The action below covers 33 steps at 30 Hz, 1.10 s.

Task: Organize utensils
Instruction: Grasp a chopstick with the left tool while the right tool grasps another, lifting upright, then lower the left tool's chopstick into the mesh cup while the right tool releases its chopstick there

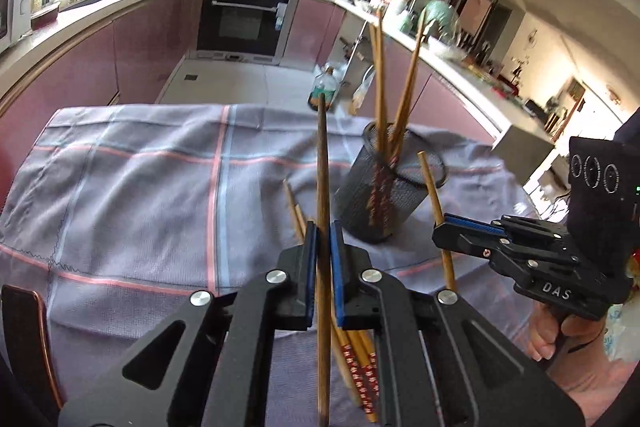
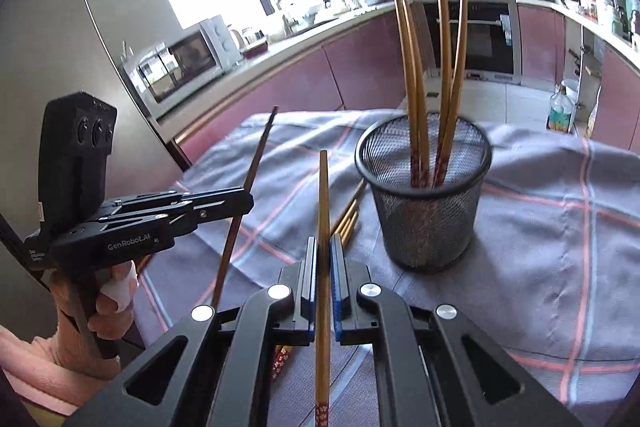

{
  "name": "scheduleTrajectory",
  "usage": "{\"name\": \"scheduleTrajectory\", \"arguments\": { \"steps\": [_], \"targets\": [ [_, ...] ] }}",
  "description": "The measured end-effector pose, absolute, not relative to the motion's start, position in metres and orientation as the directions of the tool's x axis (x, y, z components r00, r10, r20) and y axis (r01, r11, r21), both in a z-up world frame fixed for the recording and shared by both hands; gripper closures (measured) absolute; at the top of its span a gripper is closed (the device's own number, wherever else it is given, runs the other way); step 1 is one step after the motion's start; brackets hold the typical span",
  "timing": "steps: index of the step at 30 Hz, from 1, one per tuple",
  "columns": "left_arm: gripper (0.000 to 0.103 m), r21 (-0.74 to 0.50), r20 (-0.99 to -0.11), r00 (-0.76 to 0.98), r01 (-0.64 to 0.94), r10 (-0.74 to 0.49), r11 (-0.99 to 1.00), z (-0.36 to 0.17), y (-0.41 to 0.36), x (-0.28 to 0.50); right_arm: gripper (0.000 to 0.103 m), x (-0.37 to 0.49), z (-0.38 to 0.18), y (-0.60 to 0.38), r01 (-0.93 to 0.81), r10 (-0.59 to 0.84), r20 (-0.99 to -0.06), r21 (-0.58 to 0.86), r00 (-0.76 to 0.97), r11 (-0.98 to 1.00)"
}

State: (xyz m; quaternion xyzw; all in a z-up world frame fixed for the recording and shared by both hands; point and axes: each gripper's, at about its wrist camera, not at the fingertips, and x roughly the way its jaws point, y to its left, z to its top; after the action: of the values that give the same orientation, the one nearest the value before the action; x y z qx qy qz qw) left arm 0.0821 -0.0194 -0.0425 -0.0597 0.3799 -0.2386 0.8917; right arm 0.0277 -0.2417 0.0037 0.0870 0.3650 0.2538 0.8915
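Observation:
A black mesh cup [image 1: 384, 195] stands on the checked cloth with several bamboo chopsticks [image 1: 380, 75] upright in it; it also shows in the right wrist view [image 2: 428, 203]. My left gripper [image 1: 323, 231] is shut on a dark brown chopstick [image 1: 322, 163], held upright left of the cup. My right gripper [image 2: 324, 247] is shut on a light bamboo chopstick [image 2: 323, 211], held upright in front of the cup. Several loose chopsticks [image 1: 356, 367] lie on the cloth under the left gripper. The right gripper [image 1: 440, 227] also shows in the left wrist view, the left gripper [image 2: 248, 199] in the right wrist view.
The table is covered by a grey-blue checked cloth [image 1: 140, 187]. A dark chair back [image 1: 28, 339] stands at the table's left edge. A plastic bottle [image 2: 562, 111] stands on the floor beyond the table. Kitchen counters and an oven [image 1: 244, 19] lie behind.

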Motion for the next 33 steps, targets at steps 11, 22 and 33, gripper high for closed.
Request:
{"name": "scheduleTrajectory", "arguments": {
  "steps": [11,22,33],
  "targets": [
    [0.096,-0.356,-0.48,0.634,0.491,-0.607,0.795,0.03,-0.011,0.053,0.098,0.01,0.053,-0.277,-0.382,0.505,-0.46,0.337,0.73,0.86],
    [0.096,-0.35,-0.397,0.663,0.53,-0.635,0.772,0.077,-0.023,0.053,0.098,0.0,0.089,-0.287,-0.385,0.472,-0.391,0.283,0.79,0.878],
    [0.096,-0.291,-0.354,0.708,0.537,-0.611,0.792,0.118,-0.048,0.07,0.098,0.007,0.13,-0.295,-0.357,0.409,-0.314,0.211,0.856,0.91]
  ]
}}
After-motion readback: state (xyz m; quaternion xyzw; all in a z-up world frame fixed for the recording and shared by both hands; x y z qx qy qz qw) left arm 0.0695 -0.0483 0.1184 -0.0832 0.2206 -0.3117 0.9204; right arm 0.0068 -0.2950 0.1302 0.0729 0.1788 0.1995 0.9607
